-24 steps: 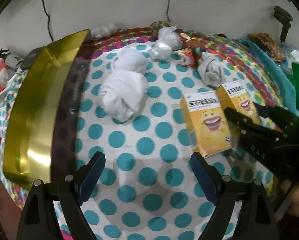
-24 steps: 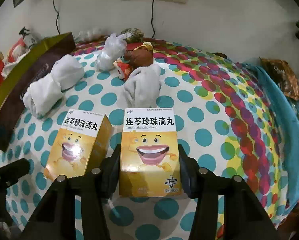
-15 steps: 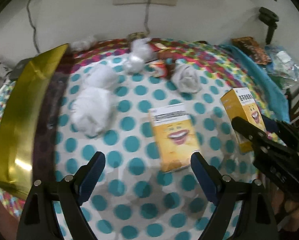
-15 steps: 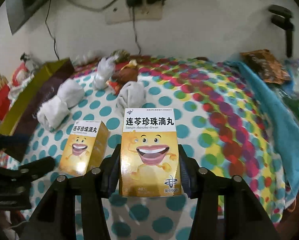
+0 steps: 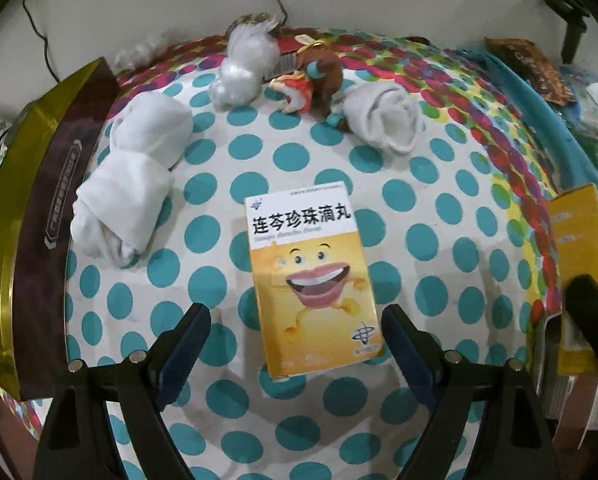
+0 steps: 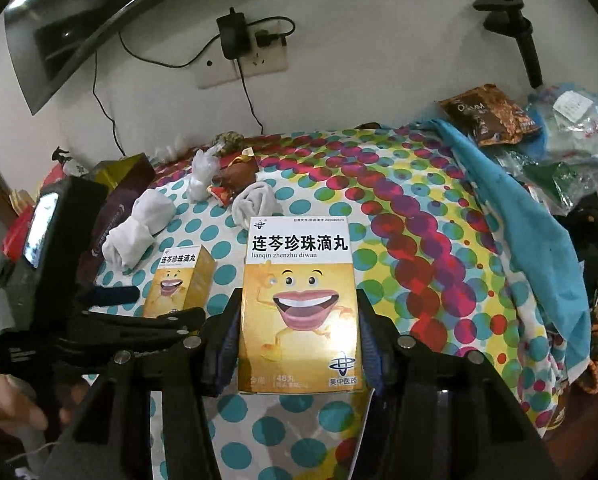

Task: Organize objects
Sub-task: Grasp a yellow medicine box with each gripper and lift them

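The right gripper (image 6: 297, 336) was clenched on one yellow cardboard medicine box (image 6: 297, 304), lifted mid-frame above the polka-dot bed (image 6: 419, 208), apparently for sorting; the left gripper (image 5: 295, 344) hung released, straddling its twin box (image 5: 311, 276) at frame centre.

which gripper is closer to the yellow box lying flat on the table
Left. The left gripper is open with its fingers on either side of the flat yellow box, not touching it. The right gripper is off to the box's right, shut on a second yellow box.
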Tool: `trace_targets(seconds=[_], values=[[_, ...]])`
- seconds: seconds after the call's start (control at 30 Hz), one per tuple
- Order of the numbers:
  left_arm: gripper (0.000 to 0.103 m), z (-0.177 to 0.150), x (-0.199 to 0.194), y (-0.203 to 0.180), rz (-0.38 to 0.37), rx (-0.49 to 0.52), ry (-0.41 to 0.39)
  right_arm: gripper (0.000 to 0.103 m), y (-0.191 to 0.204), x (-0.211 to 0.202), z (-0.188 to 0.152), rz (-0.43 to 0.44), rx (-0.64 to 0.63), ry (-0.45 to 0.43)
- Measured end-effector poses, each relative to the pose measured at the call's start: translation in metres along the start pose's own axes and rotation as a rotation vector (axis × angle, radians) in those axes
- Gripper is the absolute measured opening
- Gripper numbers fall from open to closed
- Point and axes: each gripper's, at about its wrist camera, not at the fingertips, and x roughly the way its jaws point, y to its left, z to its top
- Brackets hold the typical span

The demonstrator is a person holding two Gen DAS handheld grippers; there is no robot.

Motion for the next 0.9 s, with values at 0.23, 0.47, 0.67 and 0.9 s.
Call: trace_targets(seconds=[0.23, 0.47, 0.67, 0.9], values=[[0.053, 0.000, -0.001, -0.002, -0.030, 0.020, -0.019, 0.049, 0.002, 0.001, -0.004, 0.026, 0.013, 0.007], [0.053, -0.003, -0.011, 0.008, -0.078, 0.013, -0.039, 0.049, 0.007, -0.001, -0.009, 0.031, 0.025, 0.012], [0.053, -0.016, -0.041, 0.016, -0.026, 0.045, -0.117, 0.049, 0.011, -0.010, -0.009, 0.030, 0.028, -0.004], [0.053, -0.032, -0.080, 0.057, 0.016, -0.004, -0.192, 0.049, 0.025, -0.022, -0.012, 0.027, 0.021, -0.018]])
